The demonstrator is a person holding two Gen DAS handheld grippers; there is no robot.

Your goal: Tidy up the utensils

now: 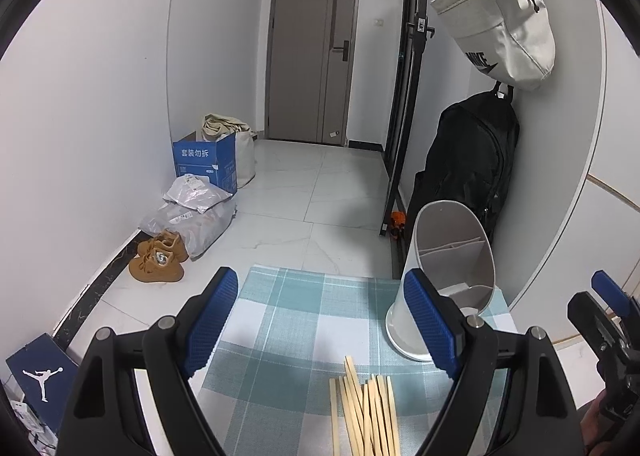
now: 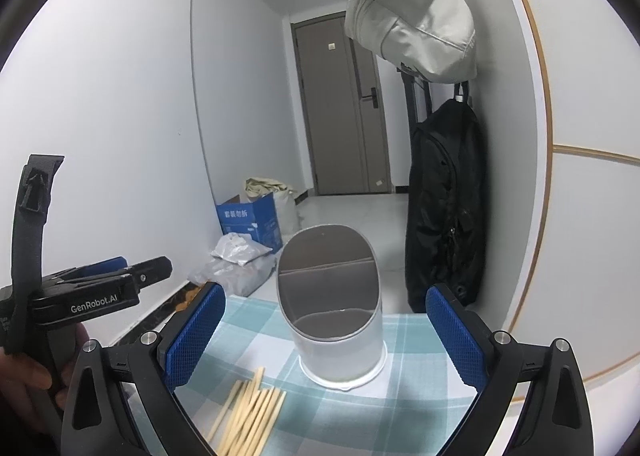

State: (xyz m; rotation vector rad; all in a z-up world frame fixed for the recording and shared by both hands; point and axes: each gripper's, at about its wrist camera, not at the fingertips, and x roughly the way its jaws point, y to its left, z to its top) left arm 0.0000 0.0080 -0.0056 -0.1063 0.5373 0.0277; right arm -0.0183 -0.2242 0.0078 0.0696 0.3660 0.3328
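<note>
A bundle of several pale wooden chopsticks [image 1: 368, 412] lies loose on the teal checked tablecloth [image 1: 280, 312], near its front edge. A white utensil holder [image 1: 444, 276] with inner dividers stands upright behind them to the right; nothing shows in its compartments. My left gripper [image 1: 320, 320] is open above the cloth with nothing between its blue pads, the chopsticks just below it. In the right wrist view, my right gripper [image 2: 326, 336] is also open, facing the holder [image 2: 332, 296], with the chopsticks [image 2: 252, 412] low on the left. Nothing is held.
The table is small, with its far edge just beyond the holder. A black backpack [image 1: 468, 168] and a white bag [image 1: 496, 24] hang on the right wall. A blue box [image 1: 204, 164], plastic bags and brown shoes [image 1: 158, 260] sit on the floor at left. A hand [image 2: 24, 376] holds the left gripper.
</note>
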